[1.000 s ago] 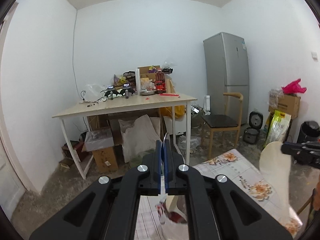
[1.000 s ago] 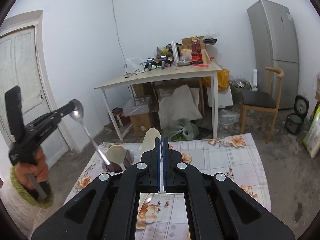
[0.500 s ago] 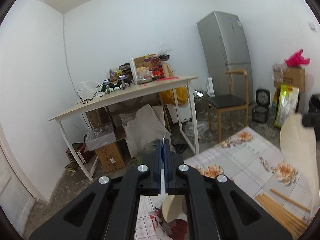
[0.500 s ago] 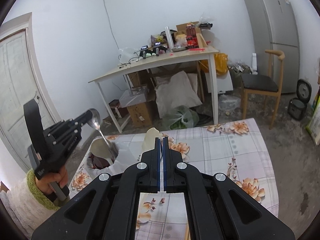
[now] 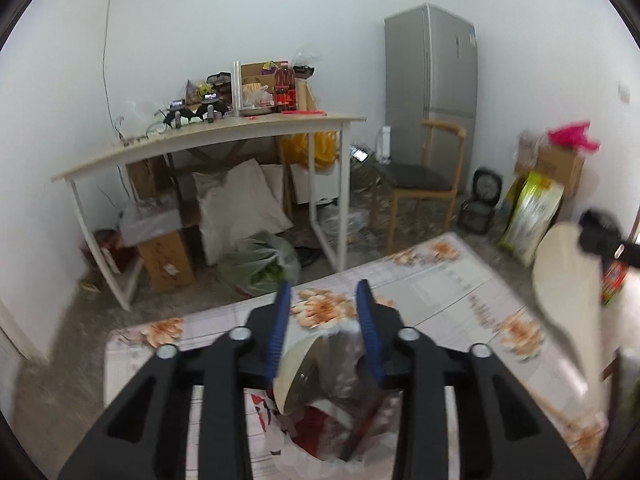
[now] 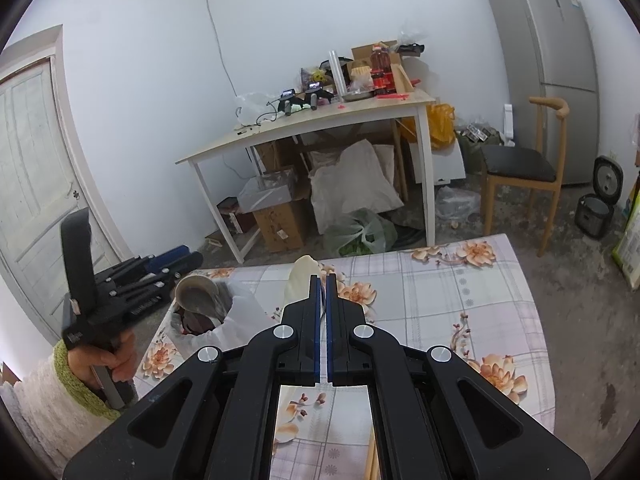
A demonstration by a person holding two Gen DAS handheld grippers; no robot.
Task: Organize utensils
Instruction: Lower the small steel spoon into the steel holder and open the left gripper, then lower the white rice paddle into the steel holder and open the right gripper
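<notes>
My left gripper (image 5: 323,295) is open and empty, hovering just above a plastic-wrapped utensil holder (image 5: 320,408) on the floral table (image 5: 460,280). A cream spoon and a metal spoon (image 6: 197,298) stand in that holder (image 6: 208,320). My right gripper (image 6: 320,280) is shut on a pale wooden rice paddle (image 6: 300,280), whose blade sticks out past the fingertips. The paddle also shows at the right of the left wrist view (image 5: 568,288). The left gripper appears at the left of the right wrist view (image 6: 168,264).
Wooden chopsticks (image 5: 560,408) lie on the tablecloth at the right. Beyond the table stand a cluttered white desk (image 6: 320,128), a wooden chair (image 6: 520,168), a grey fridge (image 6: 548,64) and a rice cooker (image 6: 600,208).
My left gripper has opened and let go of the metal spoon, which now stands in the holder. The left gripper tilted down over the holder. The right gripper still holds the paddle.
</notes>
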